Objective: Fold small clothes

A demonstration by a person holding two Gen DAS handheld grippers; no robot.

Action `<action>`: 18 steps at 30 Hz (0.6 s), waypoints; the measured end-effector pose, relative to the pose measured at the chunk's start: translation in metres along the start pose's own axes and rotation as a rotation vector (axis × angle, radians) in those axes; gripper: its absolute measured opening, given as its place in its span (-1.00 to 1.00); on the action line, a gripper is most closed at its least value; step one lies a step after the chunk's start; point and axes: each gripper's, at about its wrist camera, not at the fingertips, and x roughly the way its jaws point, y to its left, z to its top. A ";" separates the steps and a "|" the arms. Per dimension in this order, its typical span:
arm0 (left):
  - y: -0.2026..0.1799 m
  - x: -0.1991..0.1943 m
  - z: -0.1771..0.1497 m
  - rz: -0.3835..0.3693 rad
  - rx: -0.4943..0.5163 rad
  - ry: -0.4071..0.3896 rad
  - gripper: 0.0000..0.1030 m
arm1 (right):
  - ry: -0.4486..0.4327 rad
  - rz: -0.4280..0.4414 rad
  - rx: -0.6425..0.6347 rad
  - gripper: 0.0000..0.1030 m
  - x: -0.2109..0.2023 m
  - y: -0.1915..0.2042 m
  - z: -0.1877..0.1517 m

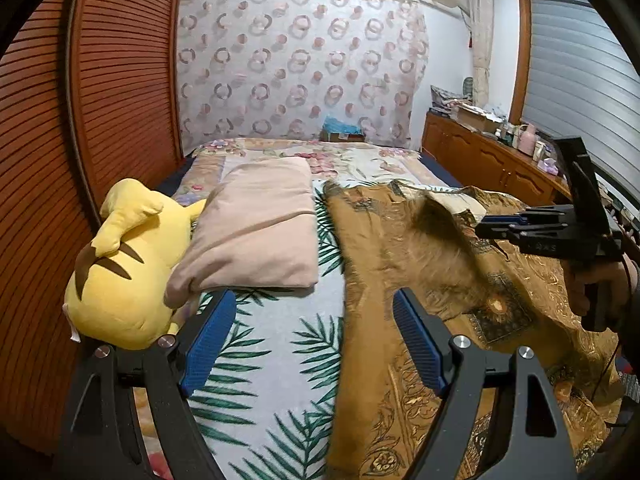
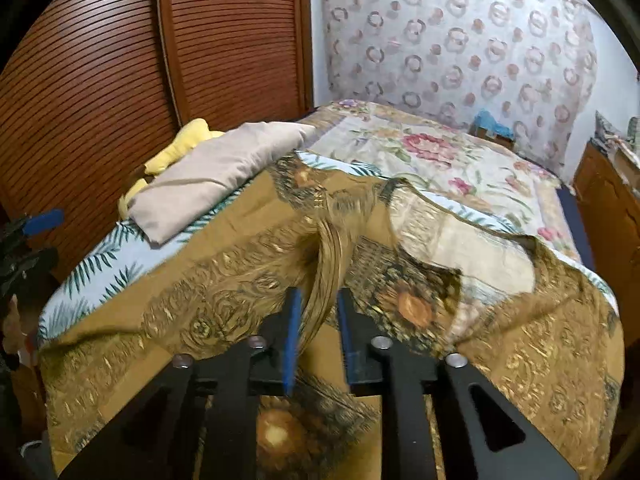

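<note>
Both tongs hang over a bed (image 1: 280, 360) covered by a pale sheet printed with green palm leaves. Left tongs (image 1: 310, 340) stand wide apart with nothing between their blue ribbed pads, above the line where the sheet meets the left edge of a mustard-gold patterned cloth with dark ornamental borders (image 1: 400, 380). That cloth lies spread and rumpled across the near right part of the bed. Right tongs (image 2: 316, 320) are parted a little; a raised, blurred fold of the gold cloth (image 2: 326, 276) stands in the gap, and I cannot tell whether the pads press on it. In the left wrist view the right tongs (image 1: 486, 228) show at the right edge, gripped by a hand (image 1: 600, 284). A folded beige fabric bundle (image 1: 260, 220) lies on the sheet left of the gold cloth, touching a yellow plush toy with brown stripes (image 1: 120, 272) beside a brown slatted wooden door (image 1: 80, 120).
</note>
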 end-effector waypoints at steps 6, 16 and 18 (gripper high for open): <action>-0.010 0.011 0.006 -0.017 0.019 0.011 0.58 | -0.001 -0.046 0.001 -0.01 -0.019 -0.013 -0.007; -0.031 0.042 0.034 -0.065 0.097 0.024 0.46 | 0.057 -0.118 0.013 -0.01 -0.040 -0.053 -0.041; -0.035 0.052 0.040 -0.083 0.110 0.047 0.26 | 0.079 -0.135 0.020 -0.01 -0.041 -0.064 -0.051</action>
